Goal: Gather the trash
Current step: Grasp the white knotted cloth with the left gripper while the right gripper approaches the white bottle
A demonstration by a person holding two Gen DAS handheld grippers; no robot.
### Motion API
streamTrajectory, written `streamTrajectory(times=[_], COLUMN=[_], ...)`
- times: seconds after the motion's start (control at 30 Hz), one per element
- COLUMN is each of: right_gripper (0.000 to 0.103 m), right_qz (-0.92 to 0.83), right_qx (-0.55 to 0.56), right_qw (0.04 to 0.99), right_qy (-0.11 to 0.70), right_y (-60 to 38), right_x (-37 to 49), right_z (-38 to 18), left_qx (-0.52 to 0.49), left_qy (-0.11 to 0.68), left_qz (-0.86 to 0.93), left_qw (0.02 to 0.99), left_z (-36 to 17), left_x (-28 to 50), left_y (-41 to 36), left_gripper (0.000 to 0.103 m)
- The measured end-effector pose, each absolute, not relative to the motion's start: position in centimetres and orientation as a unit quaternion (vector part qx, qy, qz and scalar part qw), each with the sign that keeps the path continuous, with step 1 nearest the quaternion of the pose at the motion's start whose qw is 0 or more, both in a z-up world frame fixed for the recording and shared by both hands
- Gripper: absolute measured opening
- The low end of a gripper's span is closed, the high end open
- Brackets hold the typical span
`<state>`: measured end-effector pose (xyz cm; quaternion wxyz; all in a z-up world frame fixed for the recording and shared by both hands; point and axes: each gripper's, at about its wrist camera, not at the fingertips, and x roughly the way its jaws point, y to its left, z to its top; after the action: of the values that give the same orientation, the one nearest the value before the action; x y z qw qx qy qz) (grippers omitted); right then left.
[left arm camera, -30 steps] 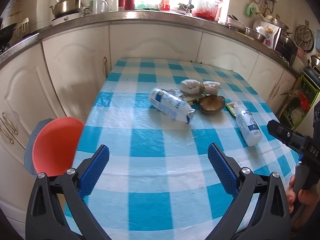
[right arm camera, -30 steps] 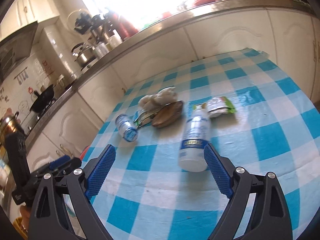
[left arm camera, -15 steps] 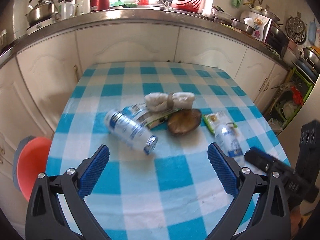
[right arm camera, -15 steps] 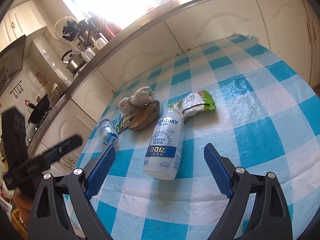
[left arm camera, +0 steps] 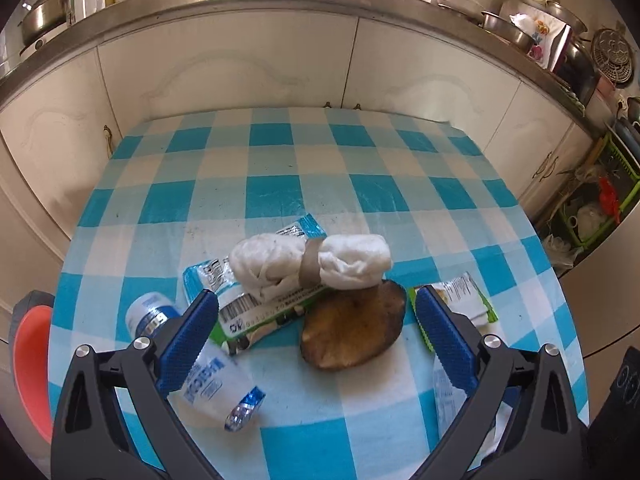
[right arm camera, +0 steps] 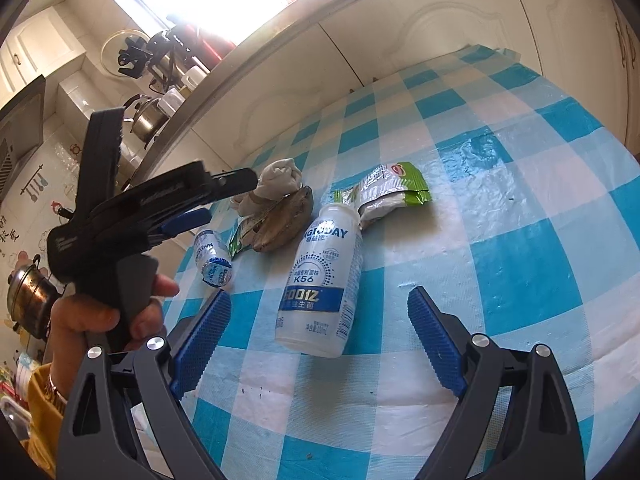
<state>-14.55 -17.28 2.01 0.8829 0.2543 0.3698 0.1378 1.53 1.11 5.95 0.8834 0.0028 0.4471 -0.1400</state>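
Both the left gripper (left arm camera: 316, 326) and right gripper (right arm camera: 320, 334) gape empty; the bottle (right arm camera: 320, 280) beside the brown shell (right arm camera: 286, 220) looks light, slick, best pinched mid-body.

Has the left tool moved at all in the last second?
Yes. The left tool has gone forward and rightward over the checked table: the trash pile, once far ahead, now lies between its open fingers.

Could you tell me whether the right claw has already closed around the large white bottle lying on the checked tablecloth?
No, the right claw is open, its blue pads apart, with the large white bottle lying untouched on the tablecloth.
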Motion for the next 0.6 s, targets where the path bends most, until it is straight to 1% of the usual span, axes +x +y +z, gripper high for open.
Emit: streamTrajectory(times=[0.47,0.6], right_gripper=[0.089,0.089], right_qz=[0.142,0.141], right_qx=[0.251,0.249], right_qw=[0.88,0.878], right_qy=[0.377,0.383], right_y=[-16.9,-16.8], right_x=[-14.5,-14.4], right_z=[1.8,1.7], left_qx=[0.036,0.025], left_qy=[0.48,0.494], left_qz=[-0.109,-0.108], left_qw=[0.87,0.863], left_z=[4.3,3.5], left_x=[5.2,5.9], left_y=[-0.6,-0.5], left_gripper=[0.099,0.099])
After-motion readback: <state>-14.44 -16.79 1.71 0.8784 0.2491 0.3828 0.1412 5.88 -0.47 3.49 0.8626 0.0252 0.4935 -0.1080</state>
